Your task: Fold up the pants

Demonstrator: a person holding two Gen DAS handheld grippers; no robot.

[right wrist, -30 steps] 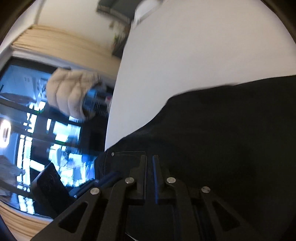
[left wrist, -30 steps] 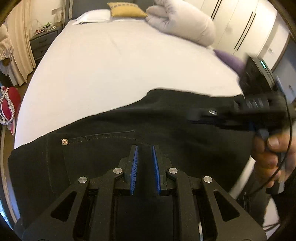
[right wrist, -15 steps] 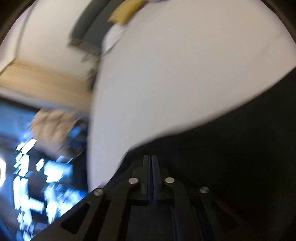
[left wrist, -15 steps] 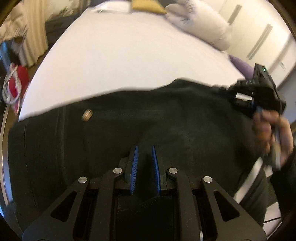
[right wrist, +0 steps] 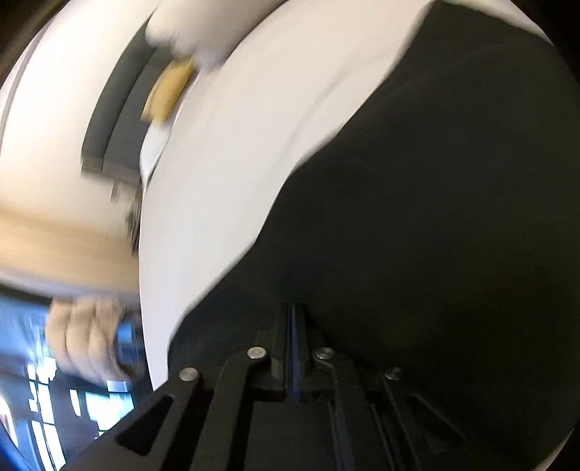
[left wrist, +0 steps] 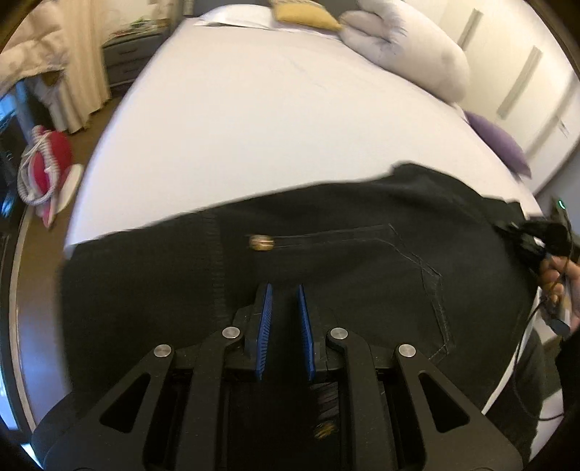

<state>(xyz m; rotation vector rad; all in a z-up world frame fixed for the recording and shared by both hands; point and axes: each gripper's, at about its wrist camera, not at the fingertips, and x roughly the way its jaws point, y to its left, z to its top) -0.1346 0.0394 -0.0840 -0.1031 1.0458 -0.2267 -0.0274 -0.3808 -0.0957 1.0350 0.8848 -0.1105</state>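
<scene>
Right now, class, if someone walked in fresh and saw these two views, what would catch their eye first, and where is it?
First, the black pants spread across the near edge of the white bed, with a brass button shining near their middle. Next, the left tool with its blue pads low in the foreground over the cloth. At the head of the bed lie a yellow cushion and a bulky white pillow.

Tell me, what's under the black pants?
The black pants lie on the white bed. White sheet shows all around their far edge, so the bed is underneath. Whether anything else hides beneath the cloth cannot be seen.
</scene>
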